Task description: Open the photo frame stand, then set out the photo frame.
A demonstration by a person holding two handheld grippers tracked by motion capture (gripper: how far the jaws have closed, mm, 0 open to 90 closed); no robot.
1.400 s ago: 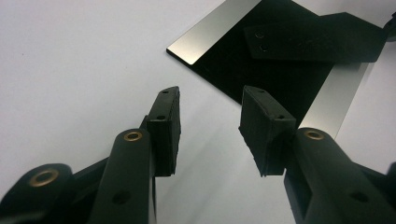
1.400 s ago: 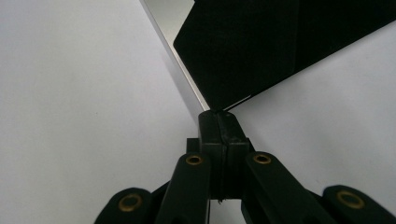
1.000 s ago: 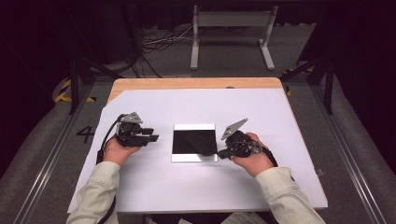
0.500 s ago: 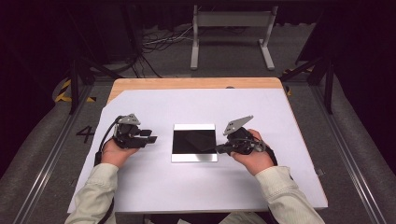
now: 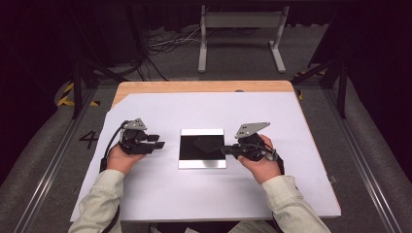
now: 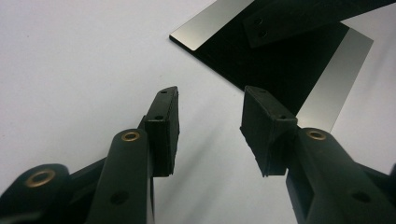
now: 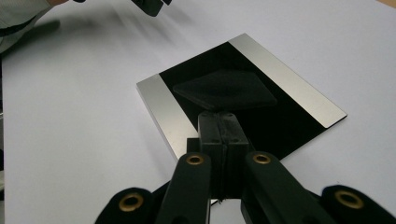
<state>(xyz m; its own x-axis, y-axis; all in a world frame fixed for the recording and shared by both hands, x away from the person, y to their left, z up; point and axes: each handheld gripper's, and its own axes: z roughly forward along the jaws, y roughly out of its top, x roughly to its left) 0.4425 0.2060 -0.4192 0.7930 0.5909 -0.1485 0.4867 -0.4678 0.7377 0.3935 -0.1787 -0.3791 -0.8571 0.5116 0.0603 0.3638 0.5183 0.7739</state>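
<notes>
Black jaws of the right gripper (image 7: 219,126) were pressed fully together on the near corner of a thin dark square pad (image 7: 225,89), which lay on the black-and-silver plate (image 5: 202,148) at table centre. With so narrow a bite, the pad could have slipped free or pivoted on lifting. To the left of the plate, the left gripper (image 6: 209,122) stood well open and empty above the white table cover (image 5: 204,109).

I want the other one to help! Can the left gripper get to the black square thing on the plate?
Probably yes: the left gripper is open, and only bare white table lies between it and the plate. The right gripper already pinches the black square.
</notes>
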